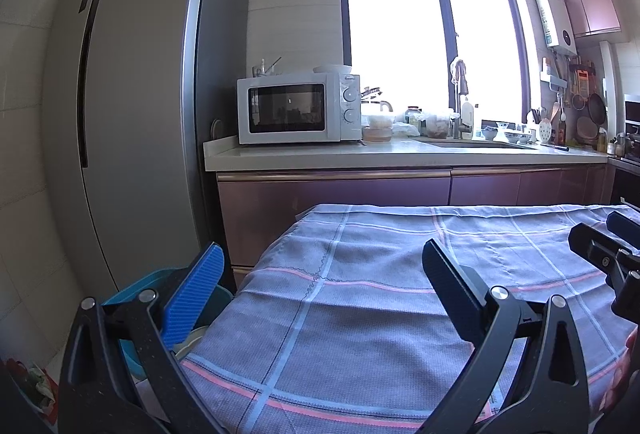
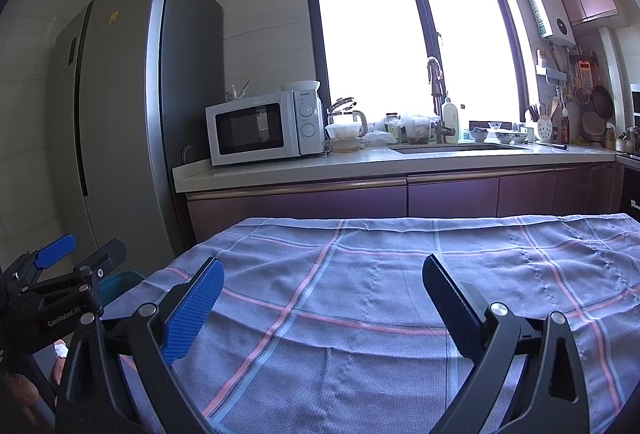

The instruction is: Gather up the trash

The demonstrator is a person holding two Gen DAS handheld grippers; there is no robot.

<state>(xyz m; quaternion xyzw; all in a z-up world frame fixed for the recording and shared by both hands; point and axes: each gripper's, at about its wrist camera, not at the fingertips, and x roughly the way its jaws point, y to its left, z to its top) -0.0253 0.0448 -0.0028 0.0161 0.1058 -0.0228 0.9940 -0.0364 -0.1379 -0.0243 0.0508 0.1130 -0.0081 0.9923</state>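
Beside the checked tablecloth (image 1: 360,294) | blue bin (image 1: 132,290) largely hidden behind left gripper (image 1: 320,286), contents unclear | left gripper spread wide, empty | right gripper (image 2: 322,298) spread wide, empty, above cloth.

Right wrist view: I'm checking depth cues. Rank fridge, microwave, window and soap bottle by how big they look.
1. Window and fridge: look similar, so I won't rank them.
2. Microwave.
3. Soap bottle, smallest.
All stand along the far wall, so nearness distorts little.
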